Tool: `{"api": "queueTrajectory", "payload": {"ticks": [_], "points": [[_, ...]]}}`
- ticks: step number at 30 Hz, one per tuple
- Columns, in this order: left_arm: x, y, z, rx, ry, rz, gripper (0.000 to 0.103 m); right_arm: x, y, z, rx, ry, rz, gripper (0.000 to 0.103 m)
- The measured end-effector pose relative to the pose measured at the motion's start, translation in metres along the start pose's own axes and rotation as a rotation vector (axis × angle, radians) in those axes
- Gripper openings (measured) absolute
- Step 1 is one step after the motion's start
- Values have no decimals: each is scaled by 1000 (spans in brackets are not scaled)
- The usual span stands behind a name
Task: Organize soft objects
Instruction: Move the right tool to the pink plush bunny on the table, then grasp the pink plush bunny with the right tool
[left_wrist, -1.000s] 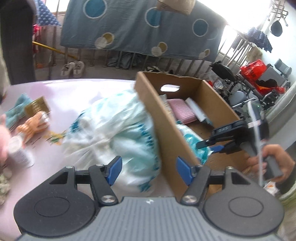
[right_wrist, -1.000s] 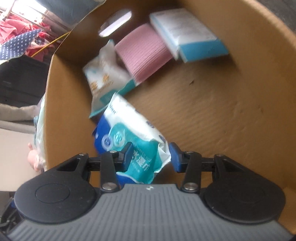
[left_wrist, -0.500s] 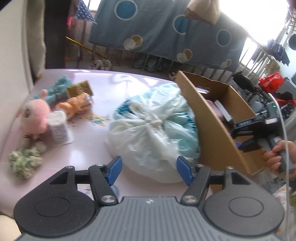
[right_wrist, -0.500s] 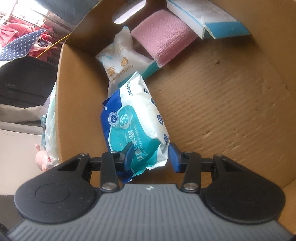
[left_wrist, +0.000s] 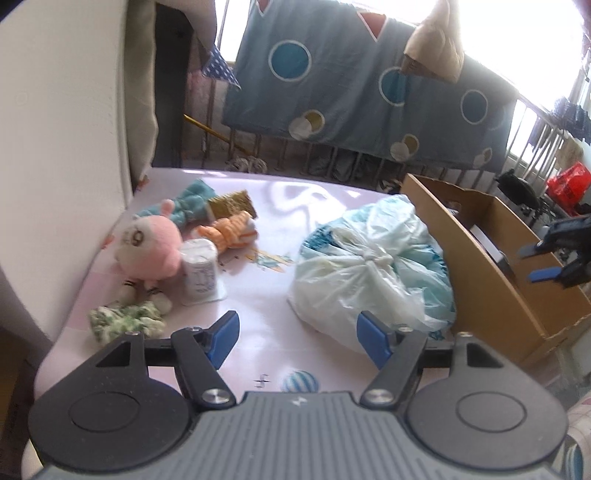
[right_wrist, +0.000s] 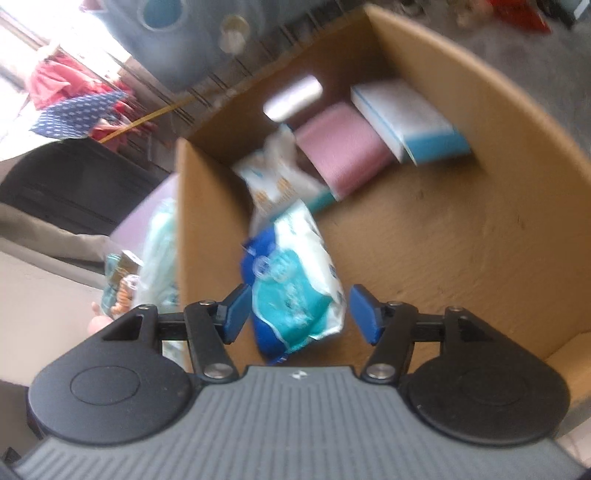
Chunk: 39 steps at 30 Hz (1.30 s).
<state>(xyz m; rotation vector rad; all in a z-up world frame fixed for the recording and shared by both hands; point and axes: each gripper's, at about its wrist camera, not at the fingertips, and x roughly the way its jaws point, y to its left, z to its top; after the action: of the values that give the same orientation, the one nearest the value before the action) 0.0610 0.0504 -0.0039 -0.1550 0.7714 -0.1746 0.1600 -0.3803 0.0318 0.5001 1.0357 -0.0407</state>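
My left gripper (left_wrist: 297, 338) is open and empty above the pink table (left_wrist: 258, 325). A knotted white plastic bag (left_wrist: 369, 266) lies just ahead to the right, against the cardboard box (left_wrist: 491, 266). A pink plush (left_wrist: 147, 247), an orange toy (left_wrist: 229, 230), a teal toy (left_wrist: 184, 205), a tissue roll (left_wrist: 199, 271) and a green knitted item (left_wrist: 125, 319) lie at left. My right gripper (right_wrist: 301, 314) is open over the box (right_wrist: 443, 236); a blue-teal wipes pack (right_wrist: 295, 288) lies in the box between its fingers.
The box also holds a white packet (right_wrist: 277, 177), a pink pad (right_wrist: 343, 147) and a white-blue carton (right_wrist: 406, 122). A white wall (left_wrist: 62, 129) bounds the table at left. Railings with hanging blue cloth (left_wrist: 369, 85) stand behind. My right gripper shows in the left wrist view (left_wrist: 550, 262).
My left gripper pulled back and swung left, bringing the toys into view. My right gripper opened, let go of the wipes pack and rose out of the box.
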Motion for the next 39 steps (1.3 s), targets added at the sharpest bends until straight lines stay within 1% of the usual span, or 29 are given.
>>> {"api": "queueTrajectory", "payload": {"ticks": [4, 7, 9, 12, 15, 18, 21, 25, 28, 29, 31, 34, 36, 39], "points": [[-7, 7, -5, 23, -43, 52, 72, -18, 33, -2, -64, -41, 69, 62], [-11, 14, -8, 33, -76, 112, 72, -17, 68, -8, -127, -28, 145, 63], [-11, 20, -9, 35, -91, 149, 72, -10, 93, -15, -174, -3, 198, 64], [-7, 32, -9, 36, -107, 207, 72, 12, 137, -26, -235, 70, 292, 65], [-1, 48, -6, 11, -118, 253, 71, 44, 186, -34, -288, 154, 383, 66], [9, 70, 2, -58, -132, 248, 71, 81, 242, -43, -342, 231, 442, 71], [26, 89, 13, -100, -127, 249, 71, 127, 294, -50, -394, 310, 471, 74], [55, 110, 30, -137, -106, 263, 70, 190, 355, -66, -448, 378, 458, 74], [76, 126, 39, -170, -80, 255, 70, 227, 391, -81, -523, 380, 438, 74], [84, 130, 41, -183, -66, 252, 70, 239, 400, -84, -557, 371, 414, 74], [97, 139, 44, -209, -45, 232, 70, 259, 412, -90, -598, 369, 376, 74], [112, 149, 44, -238, -16, 202, 70, 290, 421, -96, -617, 402, 336, 74], [123, 154, 44, -259, 7, 184, 69, 303, 425, -101, -631, 425, 324, 74], [132, 159, 43, -293, 33, 168, 63, 317, 425, -110, -640, 466, 328, 73]]}}
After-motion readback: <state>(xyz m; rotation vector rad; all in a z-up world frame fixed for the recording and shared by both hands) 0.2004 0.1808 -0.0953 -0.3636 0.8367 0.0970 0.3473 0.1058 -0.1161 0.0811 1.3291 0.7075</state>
